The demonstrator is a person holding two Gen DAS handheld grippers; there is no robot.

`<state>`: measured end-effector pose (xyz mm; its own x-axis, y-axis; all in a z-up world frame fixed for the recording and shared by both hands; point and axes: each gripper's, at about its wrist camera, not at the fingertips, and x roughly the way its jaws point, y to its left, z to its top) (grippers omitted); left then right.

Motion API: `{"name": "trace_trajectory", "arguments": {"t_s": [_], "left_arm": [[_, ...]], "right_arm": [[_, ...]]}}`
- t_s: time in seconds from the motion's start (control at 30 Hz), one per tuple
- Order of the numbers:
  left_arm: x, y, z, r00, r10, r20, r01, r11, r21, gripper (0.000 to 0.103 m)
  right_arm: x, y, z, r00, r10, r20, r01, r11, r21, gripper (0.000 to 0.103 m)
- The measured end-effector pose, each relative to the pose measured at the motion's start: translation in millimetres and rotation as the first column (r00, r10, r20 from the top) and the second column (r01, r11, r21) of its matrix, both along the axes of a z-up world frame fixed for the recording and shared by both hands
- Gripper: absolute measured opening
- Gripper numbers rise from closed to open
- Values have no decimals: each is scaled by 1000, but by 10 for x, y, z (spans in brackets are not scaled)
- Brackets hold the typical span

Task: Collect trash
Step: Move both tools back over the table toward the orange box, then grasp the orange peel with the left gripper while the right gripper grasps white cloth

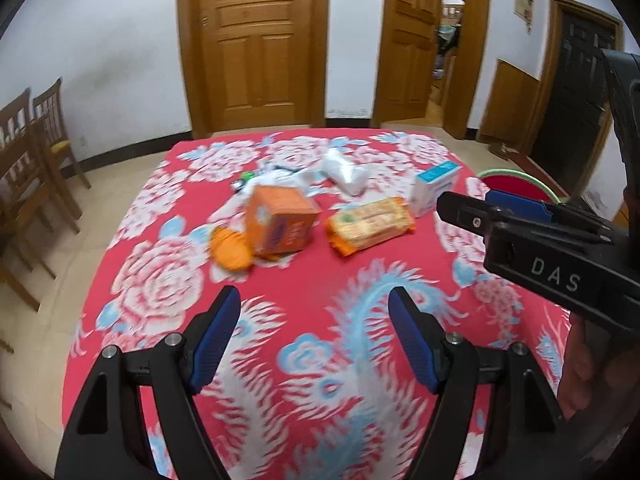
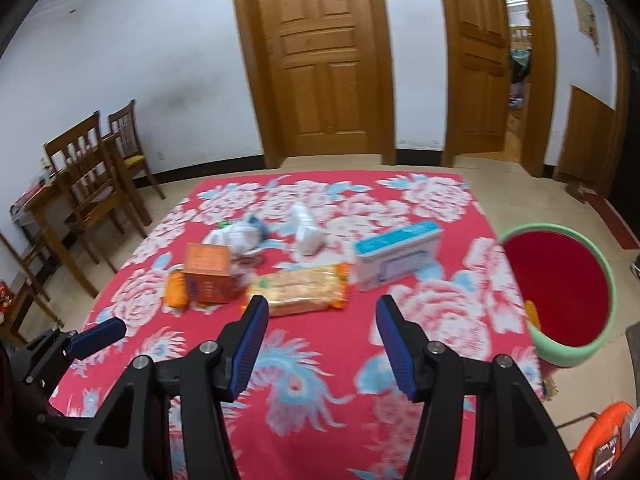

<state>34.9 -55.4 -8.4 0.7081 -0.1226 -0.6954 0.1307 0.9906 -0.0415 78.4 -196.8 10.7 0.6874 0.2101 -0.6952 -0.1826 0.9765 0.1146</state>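
Trash lies on a red flowered tablecloth (image 1: 304, 304) (image 2: 320, 360): an orange box (image 1: 280, 220) (image 2: 210, 272), an orange round packet (image 1: 231, 251) (image 2: 176, 289) beside it, a biscuit pack (image 1: 370, 225) (image 2: 304, 288), a white-blue box (image 1: 436, 188) (image 2: 396, 256), a white pouch (image 1: 344, 172) (image 2: 306, 230) and crumpled white wrappers (image 1: 276, 178) (image 2: 240, 236). My left gripper (image 1: 314, 308) is open and empty, short of the orange box. My right gripper (image 2: 320, 316) is open and empty, just in front of the biscuit pack; it shows at the right of the left wrist view (image 1: 520, 232).
A green-rimmed red bin (image 2: 560, 292) (image 1: 516, 184) stands on the floor right of the table, with a yellow item inside. Wooden chairs (image 1: 36, 152) (image 2: 92, 184) stand at the left. Wooden doors (image 1: 256, 40) are behind. An orange object (image 2: 608, 444) is at the lower right.
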Motion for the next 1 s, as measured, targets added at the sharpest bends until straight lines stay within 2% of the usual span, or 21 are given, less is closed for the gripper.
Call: {"name": "trace_trajectory", "arguments": {"t_s": [0.2, 0.4, 0.5, 0.67, 1.0], "left_arm": [[-9, 252, -53, 997, 77, -11, -77, 997, -23, 76], [75, 434, -145, 990, 133, -38, -135, 990, -48, 76], [155, 491, -168, 989, 139, -48, -142, 988, -65, 76], [355, 541, -230, 988, 143, -58, -146, 988, -44, 76], [856, 687, -514, 978, 161, -132, -165, 986, -22, 76]], "right_arm": [[107, 238, -71, 998, 61, -28, -61, 998, 13, 59], [202, 316, -84, 996, 78, -43, -78, 997, 21, 59], [255, 379, -78, 996, 77, -39, -76, 997, 19, 59], [431, 474, -96, 995, 82, -57, -80, 996, 27, 59], [1077, 708, -194, 985, 119, -127, -112, 992, 65, 61]]}}
